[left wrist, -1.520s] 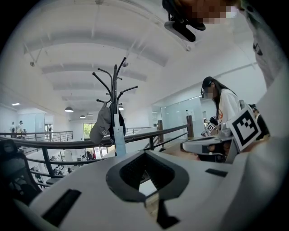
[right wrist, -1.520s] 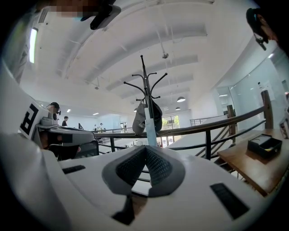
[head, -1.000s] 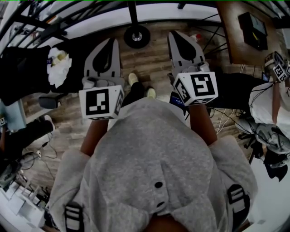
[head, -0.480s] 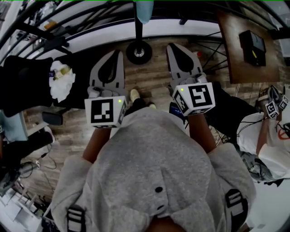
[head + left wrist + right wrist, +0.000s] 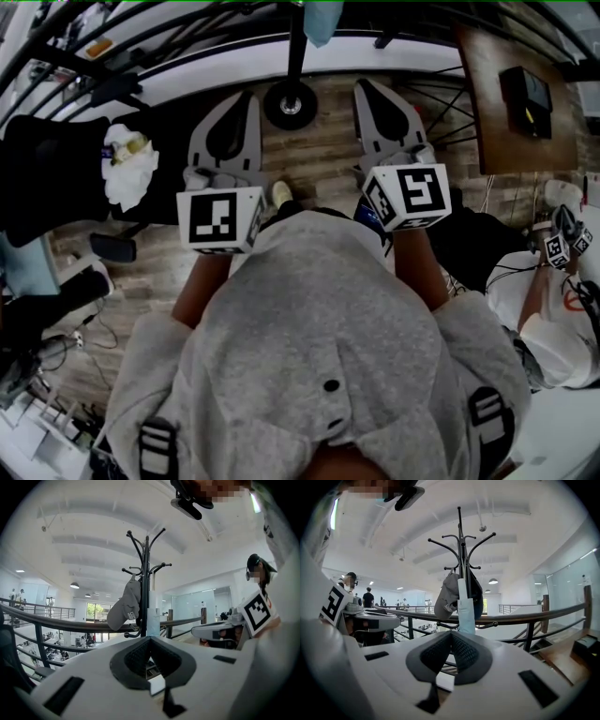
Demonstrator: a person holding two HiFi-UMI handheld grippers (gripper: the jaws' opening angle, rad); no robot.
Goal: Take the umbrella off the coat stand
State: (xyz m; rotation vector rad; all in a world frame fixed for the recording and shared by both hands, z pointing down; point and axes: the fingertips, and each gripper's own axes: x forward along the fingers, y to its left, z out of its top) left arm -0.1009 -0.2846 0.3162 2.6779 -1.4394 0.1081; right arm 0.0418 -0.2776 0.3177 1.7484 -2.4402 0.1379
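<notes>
While the left tool (image 5: 150,638) and right tool (image 5: 451,633) sit closed and empty short of the coat stand (image 5: 461,541), this reads as the approach; the umbrella (image 5: 465,607) hangs on that stand beside a cap (image 5: 448,599); next, one tool must open to grasp it.

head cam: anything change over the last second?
The person stepped forward: the stand base now sits closer to the claws, and the pale blue umbrella has come into view at the top edge. Both the left claw and right claw stayed shut, empty, pointing ahead.
</notes>
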